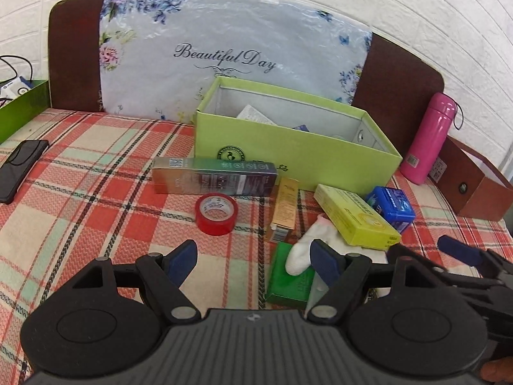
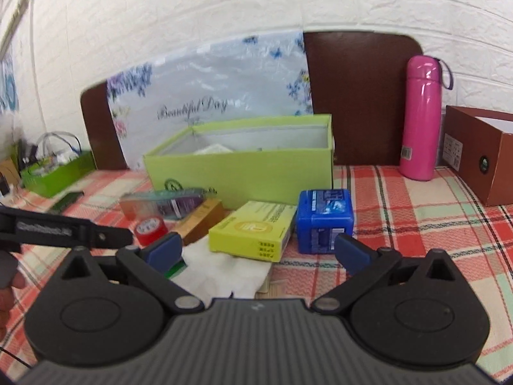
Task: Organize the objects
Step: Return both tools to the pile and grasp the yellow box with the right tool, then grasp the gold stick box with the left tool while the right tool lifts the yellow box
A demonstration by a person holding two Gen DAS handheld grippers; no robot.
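All places here are read from the green box (image 1: pixel 288 147), open-topped on the plaid cloth (image 1: pixel 96 224), with a few things already lying inside. The loose items lie in front of it: a long carton (image 1: pixel 214 176) touching its front wall, a red tape roll (image 1: pixel 217 213) just before that, a gold carton (image 1: pixel 283 211), a yellow box (image 2: pixel 253 231) and a blue box (image 2: pixel 323 221) toward the box's right corner, a white cloth (image 2: pixel 224 272) and a flat green pack (image 1: pixel 290 284) nearest the cameras.

The cartons look light and stiff, best pinched across their narrow sides; they may dent under a hard squeeze. The tape roll is rigid and could be taken by its wall. The cloth is soft and will sag, so bunch it at the middle.

The left gripper (image 1: pixel 255 256) hovers low before the tape, jaws wide, holding nothing. The right gripper (image 2: pixel 256 250) faces the yellow and blue boxes, jaws wide, empty
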